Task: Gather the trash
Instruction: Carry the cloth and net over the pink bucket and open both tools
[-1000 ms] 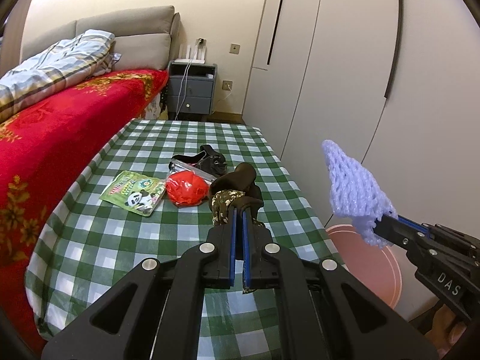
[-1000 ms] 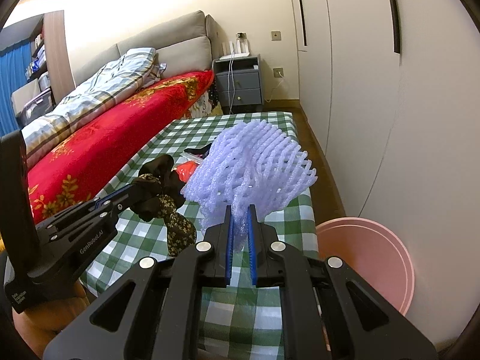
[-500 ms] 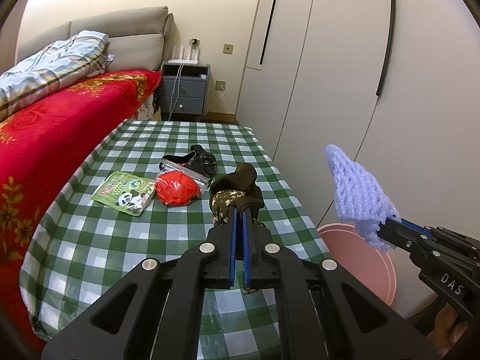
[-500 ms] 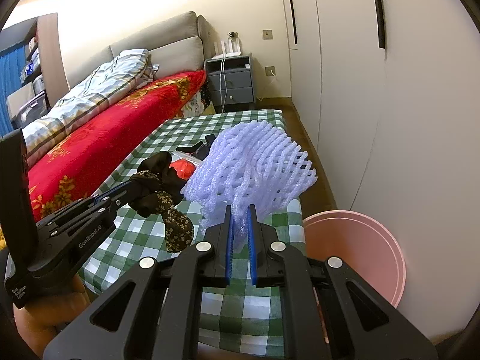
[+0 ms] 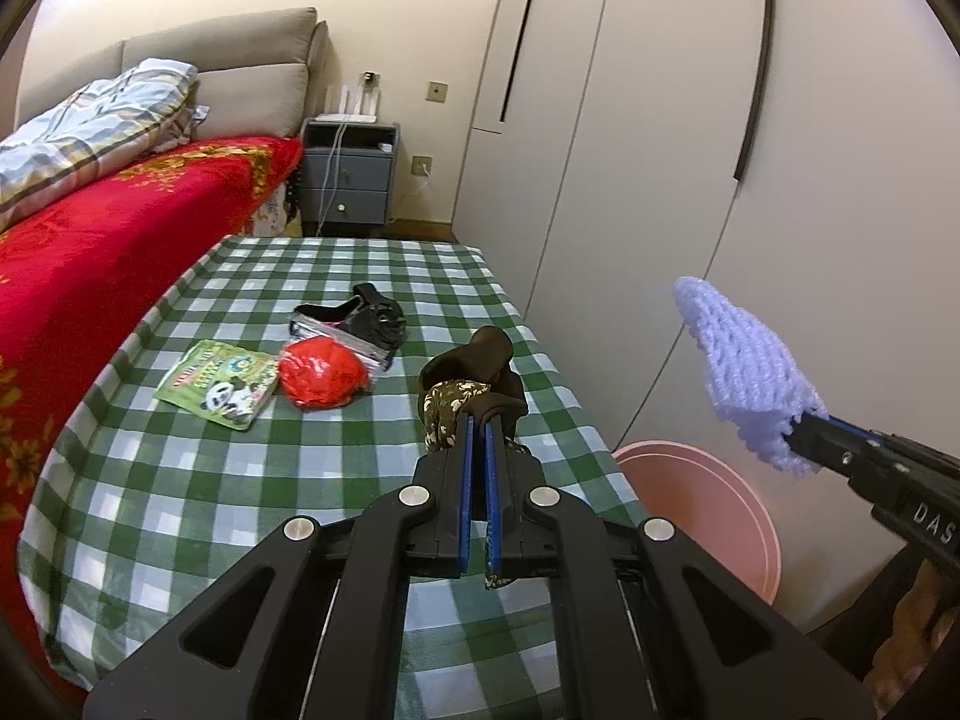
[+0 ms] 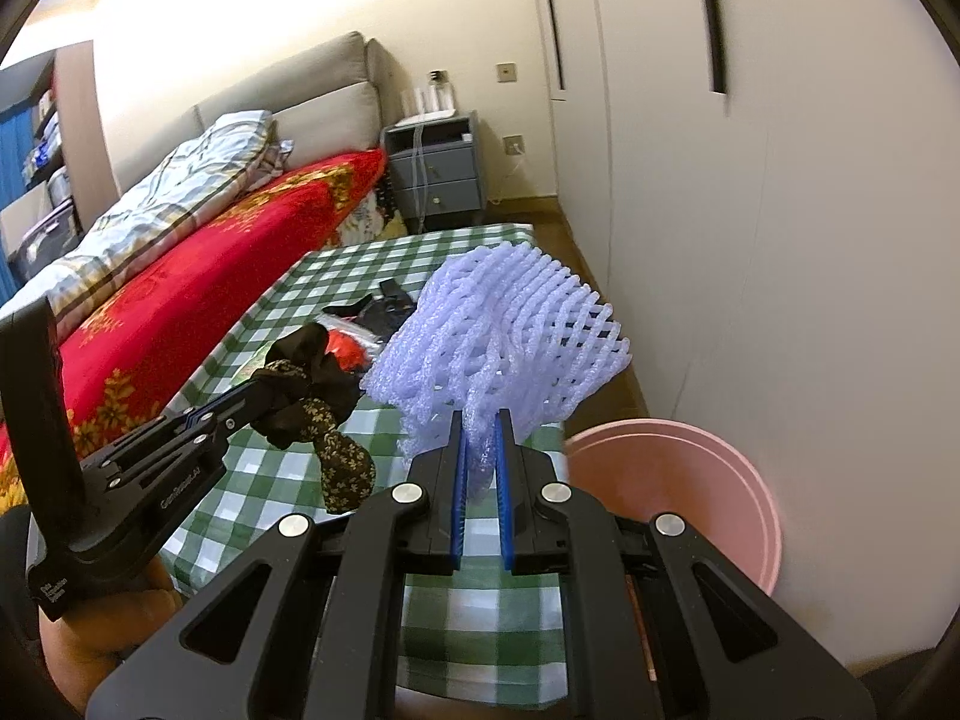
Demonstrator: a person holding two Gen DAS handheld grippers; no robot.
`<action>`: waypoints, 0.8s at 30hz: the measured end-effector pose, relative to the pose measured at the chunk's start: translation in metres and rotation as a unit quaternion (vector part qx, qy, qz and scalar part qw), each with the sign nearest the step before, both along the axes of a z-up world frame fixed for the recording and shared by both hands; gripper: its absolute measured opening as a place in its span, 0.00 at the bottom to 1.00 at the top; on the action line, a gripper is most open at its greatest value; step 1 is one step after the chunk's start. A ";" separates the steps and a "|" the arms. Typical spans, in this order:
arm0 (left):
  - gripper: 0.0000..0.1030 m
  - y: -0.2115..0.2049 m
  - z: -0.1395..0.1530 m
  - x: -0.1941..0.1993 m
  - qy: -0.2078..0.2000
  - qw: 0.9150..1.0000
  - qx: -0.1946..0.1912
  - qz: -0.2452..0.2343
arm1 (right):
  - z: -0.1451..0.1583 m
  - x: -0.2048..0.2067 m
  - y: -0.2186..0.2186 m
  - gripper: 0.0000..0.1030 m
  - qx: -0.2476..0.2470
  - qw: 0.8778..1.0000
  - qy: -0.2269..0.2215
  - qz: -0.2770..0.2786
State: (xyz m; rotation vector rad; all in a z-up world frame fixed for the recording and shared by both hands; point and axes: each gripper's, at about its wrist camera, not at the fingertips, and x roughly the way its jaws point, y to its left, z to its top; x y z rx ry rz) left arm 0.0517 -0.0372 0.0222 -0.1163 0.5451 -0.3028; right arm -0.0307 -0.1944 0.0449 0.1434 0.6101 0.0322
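Since the earlier frame the right tool (image 6: 480, 429), clamped on the purple foam net (image 6: 498, 330), has drifted toward the pink bin (image 6: 708, 480). Left tool (image 5: 477, 420) pinches a dark floral scrap (image 5: 456, 399). Nothing dropped yet; a red bag (image 5: 321, 375), green packet (image 5: 222, 384) and black wrapper (image 5: 366, 321) remain on the tabletop (image 5: 180, 480).

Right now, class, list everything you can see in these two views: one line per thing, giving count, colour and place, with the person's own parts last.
foam net: one, pale purple, held in the right gripper
cloth scrap: one, dark brown with floral print, held in the left gripper
crumpled bag: one, red, mid-table
panda packet: one, green, left of the red bag
black wrapper: one, black and silver, behind the red bag
table: one, green-white check cloth
bin: one, pink, on the floor right of the table
bed: one, red blanket, left
nightstand: one, grey, far wall
left gripper: black, jaws shut
right gripper: black, jaws shut
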 end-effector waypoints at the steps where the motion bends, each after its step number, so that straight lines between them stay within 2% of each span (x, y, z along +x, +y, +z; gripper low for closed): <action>1: 0.04 -0.003 0.000 0.000 0.000 1.000 -0.001 -0.004 | 0.001 -0.001 -0.004 0.09 0.001 1.000 0.001 -0.006; 16: 0.04 -0.071 -0.006 0.008 0.004 0.997 -0.022 -0.079 | -0.001 -0.014 -0.061 0.09 0.017 0.996 0.018 -0.083; 24: 0.04 -0.116 -0.020 0.021 0.024 0.992 -0.030 -0.120 | -0.011 -0.013 -0.086 0.09 0.037 0.993 0.032 -0.111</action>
